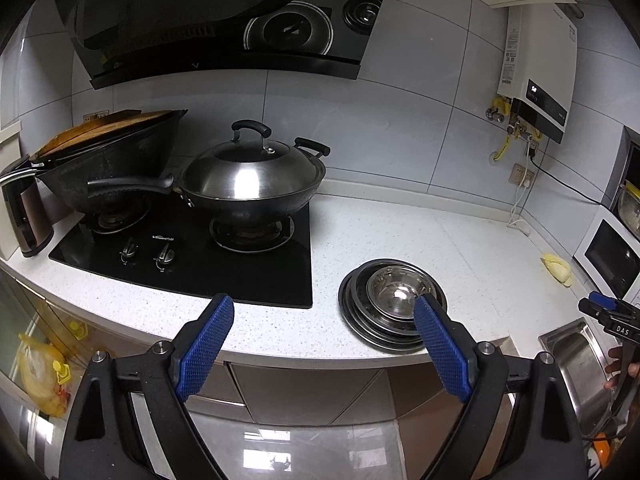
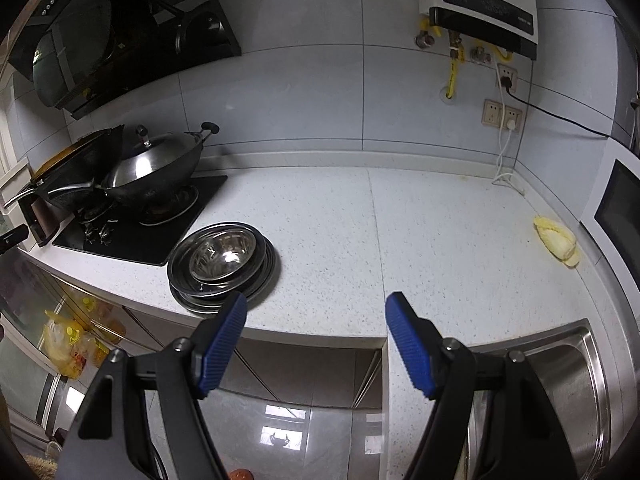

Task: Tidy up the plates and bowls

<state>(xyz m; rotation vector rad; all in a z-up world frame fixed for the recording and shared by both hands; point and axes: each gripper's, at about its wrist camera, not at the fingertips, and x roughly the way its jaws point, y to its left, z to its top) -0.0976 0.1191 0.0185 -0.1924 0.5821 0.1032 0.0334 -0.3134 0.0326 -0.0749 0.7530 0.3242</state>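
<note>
Sink [image 2: 576, 364] half behind a gripper arm, cut by edge.

Open worktop right of the dish stack

The worktop [image 2: 420, 232] lies bare between the stacked plates and bowl [image 2: 224, 260] on the left and the yellow cloth [image 2: 556, 240] far right; lidded wok [image 2: 160, 168] crowds the far left, sink [image 2: 572, 380] near right.

The countertop [image 2: 420, 240] is white with fine dark speckles, and near its front edge the stack of plates [image 2: 188, 292] and the bowl [image 2: 222, 256] nested on top are shiny silver steel. The glass hob [image 1: 180, 264] is glossy black, its lidded wok [image 1: 252, 180] grey steel with black handles. Both grippers carry blue pads with a ribbed grid pattern [image 1: 206, 344] on black frames, and a pale yellow cloth [image 2: 556, 242] lies near the countertop's right edge.
</note>
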